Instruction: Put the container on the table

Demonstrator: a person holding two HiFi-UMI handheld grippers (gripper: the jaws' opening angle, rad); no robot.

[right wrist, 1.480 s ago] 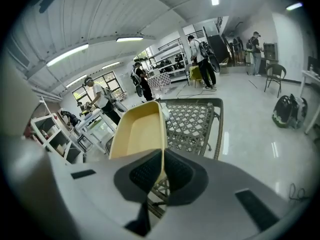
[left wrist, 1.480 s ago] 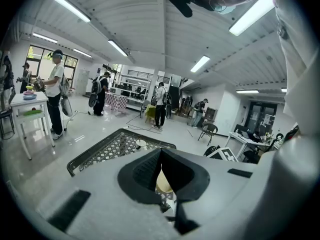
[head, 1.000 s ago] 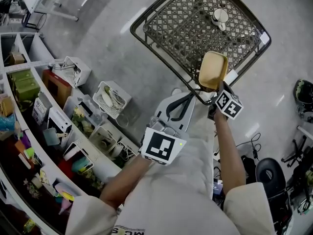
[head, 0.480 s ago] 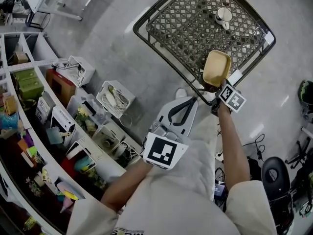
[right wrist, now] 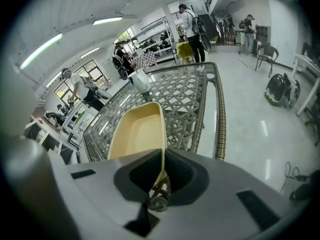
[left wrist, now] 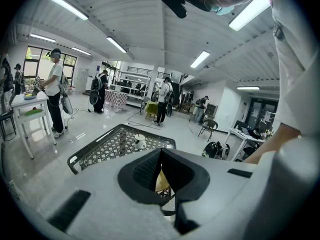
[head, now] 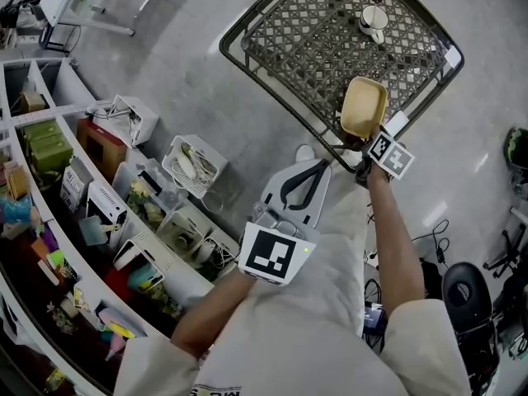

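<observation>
A shallow yellow container (head: pixel 363 107) hangs tilted over the near rim of the dark lattice-top table (head: pixel 313 31). My right gripper (head: pixel 369 139) is shut on its near rim. In the right gripper view the container (right wrist: pixel 137 131) reaches out from the jaws of the right gripper (right wrist: pixel 161 171) above the table's rim (right wrist: pixel 220 114). My left gripper (head: pixel 320 167) is held close to my body, below the table's edge, shut with nothing in it. In the left gripper view the left gripper (left wrist: pixel 160 154) has its jaws touching, with the container (left wrist: pixel 161 181) seen beyond them.
A small white lidded cup (head: pixel 373 21) stands on the far part of the table. Curved shelves (head: pixel 49 180) full of boxes run along the left, with white baskets (head: pixel 191 165) on the floor beside them. A black chair (head: pixel 466 291) is at lower right. People (left wrist: pixel 54 96) stand in the hall.
My right gripper has carried the container slightly farther over the table's near rim. The left gripper has hardly moved.
</observation>
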